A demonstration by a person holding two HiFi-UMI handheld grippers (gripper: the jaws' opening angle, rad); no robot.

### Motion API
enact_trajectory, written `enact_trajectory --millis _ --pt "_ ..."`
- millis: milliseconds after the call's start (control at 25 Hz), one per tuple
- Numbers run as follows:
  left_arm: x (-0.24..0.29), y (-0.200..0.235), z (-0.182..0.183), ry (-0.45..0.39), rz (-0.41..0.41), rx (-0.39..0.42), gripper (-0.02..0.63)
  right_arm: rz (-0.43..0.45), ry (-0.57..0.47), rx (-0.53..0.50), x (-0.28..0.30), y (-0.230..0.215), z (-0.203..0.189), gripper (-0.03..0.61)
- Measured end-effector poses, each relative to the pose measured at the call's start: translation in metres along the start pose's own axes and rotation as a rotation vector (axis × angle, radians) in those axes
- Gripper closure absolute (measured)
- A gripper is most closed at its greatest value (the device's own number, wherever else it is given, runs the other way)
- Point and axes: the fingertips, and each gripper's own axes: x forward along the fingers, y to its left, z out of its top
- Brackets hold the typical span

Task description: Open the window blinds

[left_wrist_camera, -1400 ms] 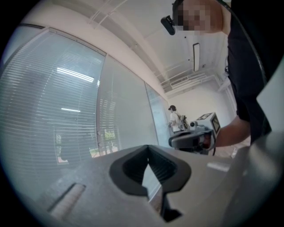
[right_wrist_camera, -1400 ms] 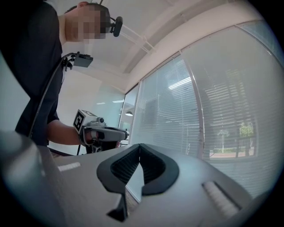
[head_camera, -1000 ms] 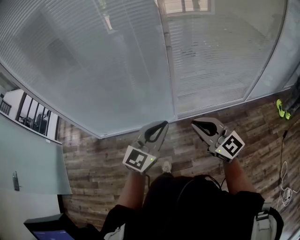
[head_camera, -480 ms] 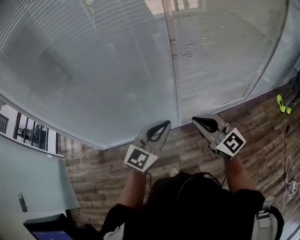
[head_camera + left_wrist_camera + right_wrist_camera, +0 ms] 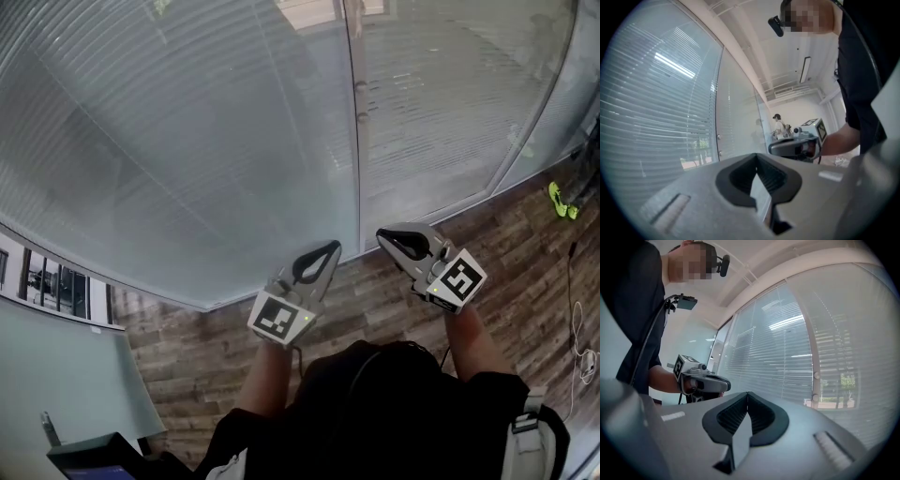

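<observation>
Head view: lowered blinds (image 5: 187,141)

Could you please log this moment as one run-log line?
left gripper: shut, empty | right gripper: shut, empty | blinds: down, untouched

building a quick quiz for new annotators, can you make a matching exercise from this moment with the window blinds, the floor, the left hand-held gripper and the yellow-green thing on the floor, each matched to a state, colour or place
Things:
1. window blinds
2. floor
3. left hand-held gripper
4. yellow-green item

Descriptions:
A. brown wood planks
B. jaws shut, nothing between them
C. lowered, pale grey slats
D. lying at the far right of the head view

Pairs: 1-C, 2-A, 3-B, 4-D
</observation>
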Motion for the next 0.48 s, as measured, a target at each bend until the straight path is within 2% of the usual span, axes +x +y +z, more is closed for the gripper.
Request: enact_trajectory --millis 200,480 --pt "0.002 0.022 -0.004 -0.014 -0.015 -0.011 0.609 -0.021 0.014 -0.011 0.018 -0.01 -0.002 0.572" --pt "0.002 0.026 -0.007 -0.018 -0.026 -0.013 0.609 -0.049 0.022 -0.023 0.019 -0.016 -0.001 0.572"
